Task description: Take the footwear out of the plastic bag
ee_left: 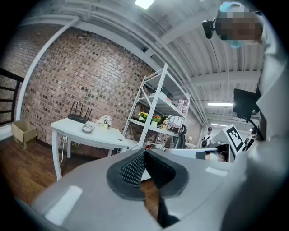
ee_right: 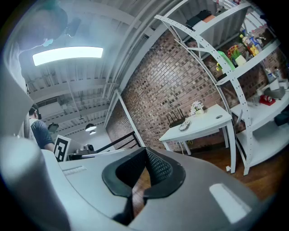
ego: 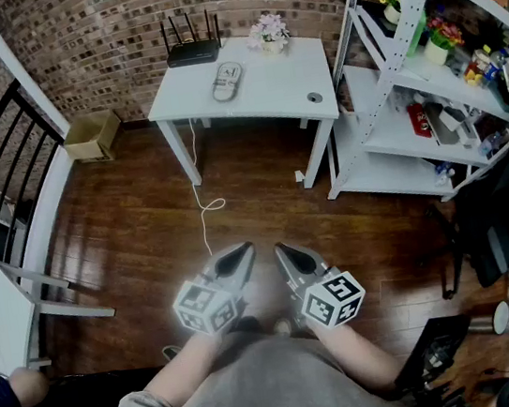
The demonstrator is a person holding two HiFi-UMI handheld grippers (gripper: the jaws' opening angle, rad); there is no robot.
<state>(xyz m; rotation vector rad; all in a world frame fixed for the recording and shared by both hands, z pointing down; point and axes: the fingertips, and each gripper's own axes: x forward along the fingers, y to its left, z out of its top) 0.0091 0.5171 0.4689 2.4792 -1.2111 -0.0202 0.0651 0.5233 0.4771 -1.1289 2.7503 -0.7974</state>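
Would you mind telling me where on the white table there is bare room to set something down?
The white rectangular table is bare along its front edge and between the grey oblong handset and the small round grey disc. Its back edge is crowded: black antenna router, white potted flowers.

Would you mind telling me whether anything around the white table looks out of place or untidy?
Only one thing stands out: a white cable hangs from the white table and ends in a loose loop on the wooden floor, where a foot might catch it. Nothing looks spilled or damaged.
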